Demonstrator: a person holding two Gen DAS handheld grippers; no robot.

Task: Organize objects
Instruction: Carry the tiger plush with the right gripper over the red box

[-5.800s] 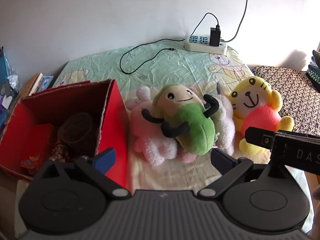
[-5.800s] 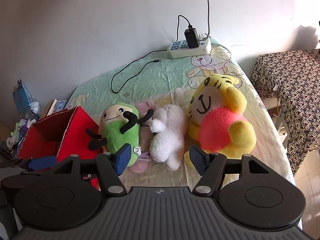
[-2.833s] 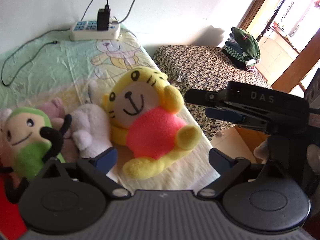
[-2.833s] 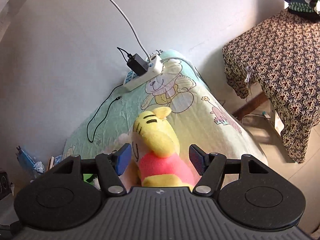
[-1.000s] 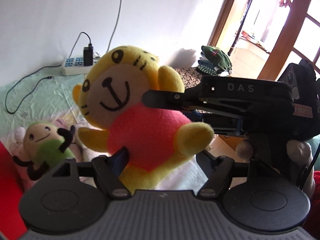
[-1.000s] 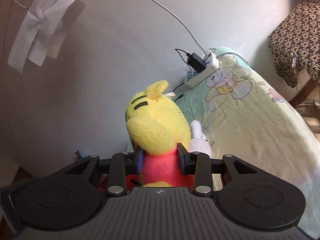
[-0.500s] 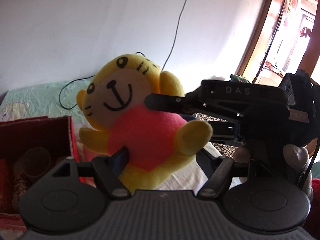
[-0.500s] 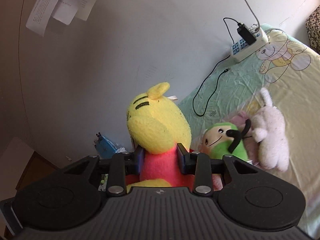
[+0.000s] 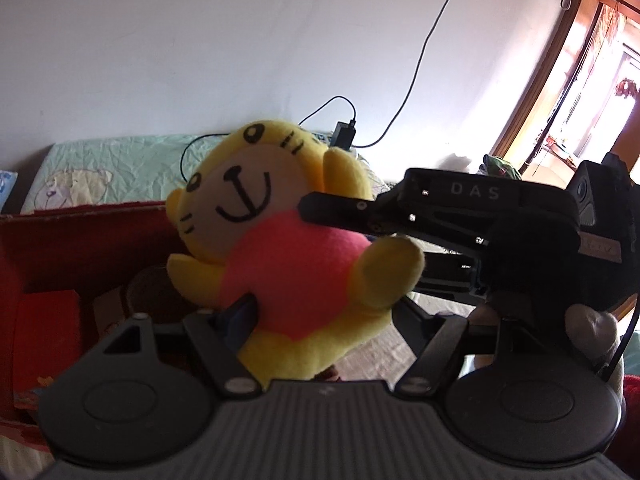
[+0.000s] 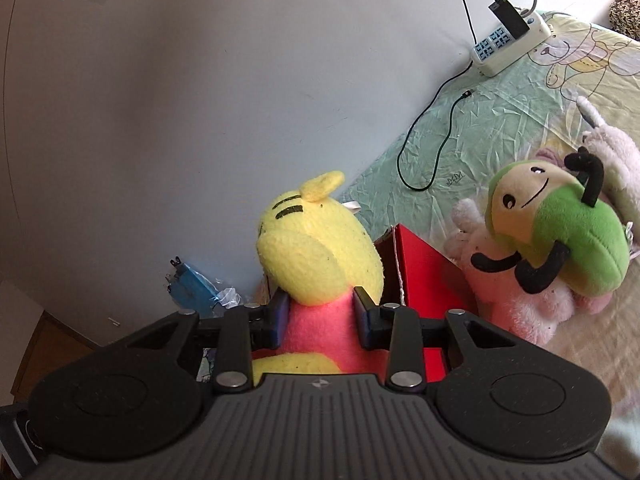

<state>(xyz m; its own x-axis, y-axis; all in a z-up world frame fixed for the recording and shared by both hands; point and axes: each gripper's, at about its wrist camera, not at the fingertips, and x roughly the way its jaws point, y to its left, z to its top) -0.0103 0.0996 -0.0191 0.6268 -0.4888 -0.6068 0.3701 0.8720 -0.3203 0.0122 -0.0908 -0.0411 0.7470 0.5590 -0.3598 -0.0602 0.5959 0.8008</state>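
A pale wall rises behind a bed under a crinkled mint sheet. From the left wrist, the yellow tiger plush shows its stitched smile above the red box, the right gripper pinching its pink belly from the side; the left gripper stands spread, its right finger hidden behind fleece. From the right wrist, only the plush's back shows, clamped between dark pads; beyond lie a fuzzy green plush and white power strip.

yellow-and-pink tiger plush, red box, green plush
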